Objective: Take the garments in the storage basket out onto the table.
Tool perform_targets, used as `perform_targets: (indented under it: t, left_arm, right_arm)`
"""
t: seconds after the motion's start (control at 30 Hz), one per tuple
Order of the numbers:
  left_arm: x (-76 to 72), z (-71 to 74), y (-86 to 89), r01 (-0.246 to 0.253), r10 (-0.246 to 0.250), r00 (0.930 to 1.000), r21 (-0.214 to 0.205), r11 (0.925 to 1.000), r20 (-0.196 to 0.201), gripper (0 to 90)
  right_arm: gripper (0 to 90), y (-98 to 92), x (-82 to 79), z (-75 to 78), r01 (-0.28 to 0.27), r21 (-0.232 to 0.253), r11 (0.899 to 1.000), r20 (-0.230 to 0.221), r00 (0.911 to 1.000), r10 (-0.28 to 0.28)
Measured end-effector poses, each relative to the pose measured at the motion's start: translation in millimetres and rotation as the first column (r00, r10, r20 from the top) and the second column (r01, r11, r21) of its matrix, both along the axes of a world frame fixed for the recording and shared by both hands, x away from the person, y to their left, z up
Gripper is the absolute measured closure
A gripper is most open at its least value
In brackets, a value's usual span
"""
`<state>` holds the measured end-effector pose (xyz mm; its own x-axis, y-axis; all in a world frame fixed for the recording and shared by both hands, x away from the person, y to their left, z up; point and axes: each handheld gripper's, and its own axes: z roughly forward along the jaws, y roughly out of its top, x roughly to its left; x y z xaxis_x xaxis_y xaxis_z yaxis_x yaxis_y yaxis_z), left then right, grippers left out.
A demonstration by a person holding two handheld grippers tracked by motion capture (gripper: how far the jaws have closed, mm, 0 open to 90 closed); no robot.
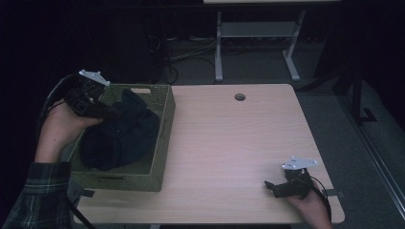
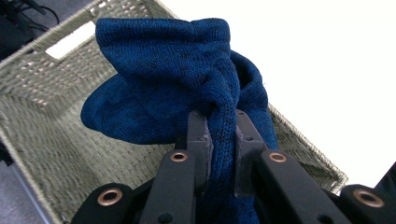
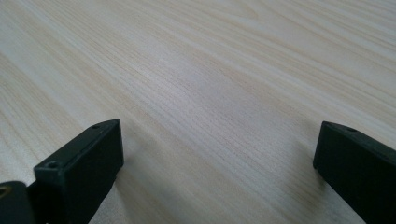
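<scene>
Left gripper view has my left gripper (image 2: pixel 219 140) pinching a fold of the dark blue knit garment (image 2: pixel 177 74) over the woven basket (image 2: pixel 42 93), so I judge I'm lifting it out. Next, carry it clear to the wooden table (image 1: pixel 229 143), where my right gripper (image 1: pixel 273 187) rests, jaws spread. No writing is readable.

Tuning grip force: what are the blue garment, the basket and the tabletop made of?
Blue garment: soft knit, wool or acrylic by the look; ribbed stitches show, matte.
Basket: woven fibre, maybe seagrass or paper cord; olive-tan plaited strands, matte.
Tabletop: pale wood-grain surface, probably laminate; straight grain lines, smooth with slight sheen.
</scene>
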<state>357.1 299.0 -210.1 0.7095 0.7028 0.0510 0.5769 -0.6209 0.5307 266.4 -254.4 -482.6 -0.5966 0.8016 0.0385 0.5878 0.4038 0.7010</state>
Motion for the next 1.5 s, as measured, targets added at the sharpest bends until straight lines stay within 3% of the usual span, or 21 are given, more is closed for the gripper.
perform_targets:
  t: [0.67,1.13,1.5]
  left_arm:
    - [-6.9,42.8,-27.5,0.080,-0.079,0.9962,-0.013,0.9967,0.035,80.8]
    - [-5.1,54.0,-68.0,0.159,-0.157,0.9858,-0.024,0.9871,0.060,80.8]
    - [1.6,53.9,-105.5,0.210,-0.208,0.9760,-0.035,0.9770,0.065,80.8]
  right_arm:
    - [1.3,0.0,0.1,-0.1,0.000,-0.001,1.000,0.001,1.0000,0.000]
    - [1.3,-0.1,0.1,0.0,-0.001,-0.001,1.000,0.000,1.0000,0.001]
    - [1.3,0.0,0.0,0.0,-0.001,0.000,1.000,0.000,1.0000,0.001]
